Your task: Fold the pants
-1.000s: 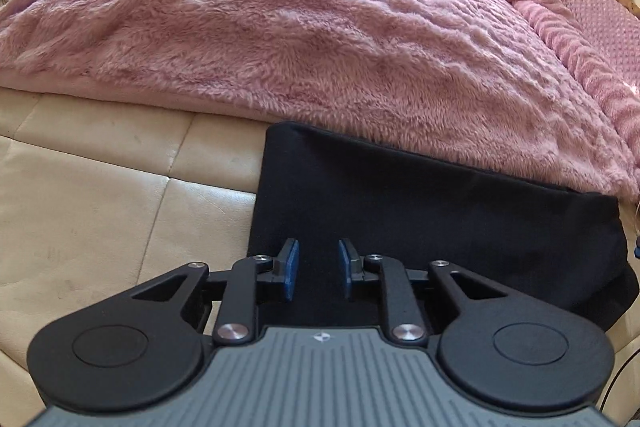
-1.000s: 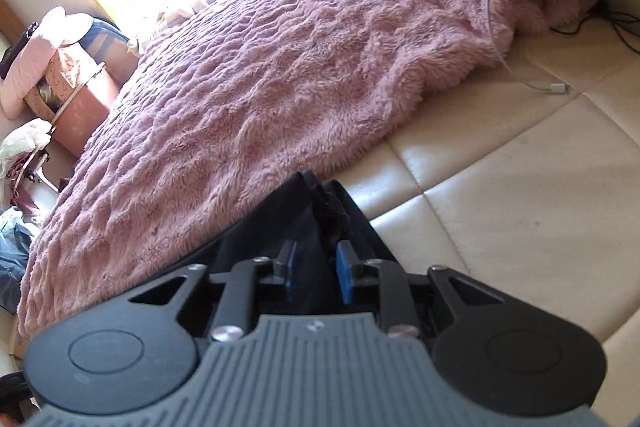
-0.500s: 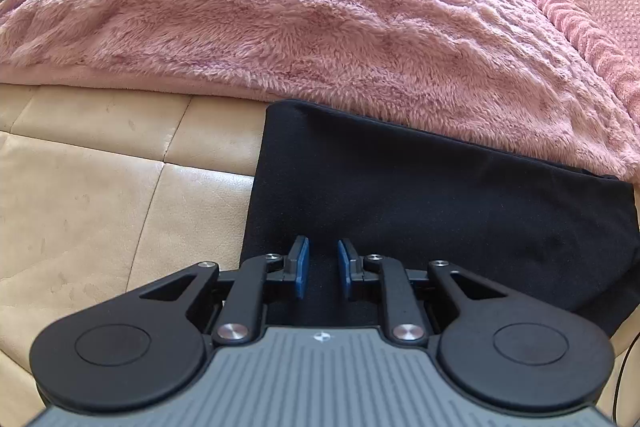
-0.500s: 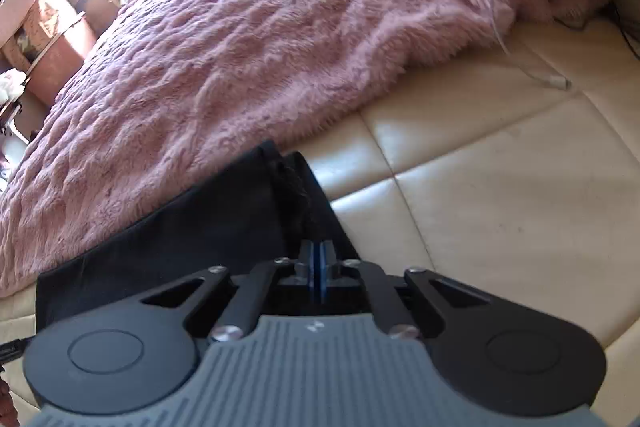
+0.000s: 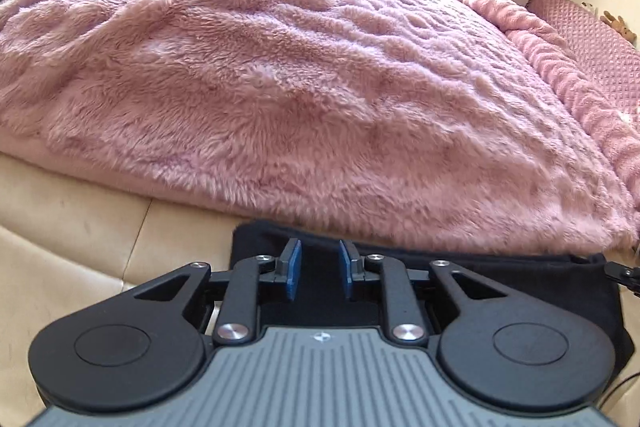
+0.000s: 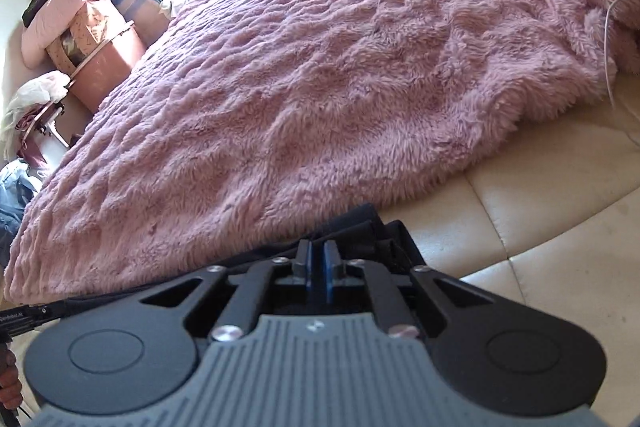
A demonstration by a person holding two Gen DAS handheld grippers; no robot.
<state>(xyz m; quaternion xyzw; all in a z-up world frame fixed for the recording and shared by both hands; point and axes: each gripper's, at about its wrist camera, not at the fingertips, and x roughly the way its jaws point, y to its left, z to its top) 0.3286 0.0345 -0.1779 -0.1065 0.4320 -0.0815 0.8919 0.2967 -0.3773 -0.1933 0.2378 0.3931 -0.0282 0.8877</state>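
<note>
The black pants [image 5: 520, 279] lie folded in a long strip on the cream quilted surface, along the edge of the pink blanket. My left gripper [image 5: 319, 269] is open, its blue pads over the left end of the strip. In the right wrist view the pants [image 6: 360, 231] show bunched layers at their right end. My right gripper [image 6: 317, 267] has its blue pads nearly together; I cannot see whether cloth is pinched between them.
A fluffy pink blanket [image 5: 300, 75] covers the bed just beyond the pants. The cream quilted surface [image 6: 560, 267] extends to the right. A white cable [image 6: 608, 59] hangs by the blanket. A cluttered chair and bags [image 6: 80, 39] stand at the far left.
Both grippers have dropped and moved forward over the pants. The right gripper's pads closed from open to nearly touching. The left gripper stays open, a little wider than half a second ago.
</note>
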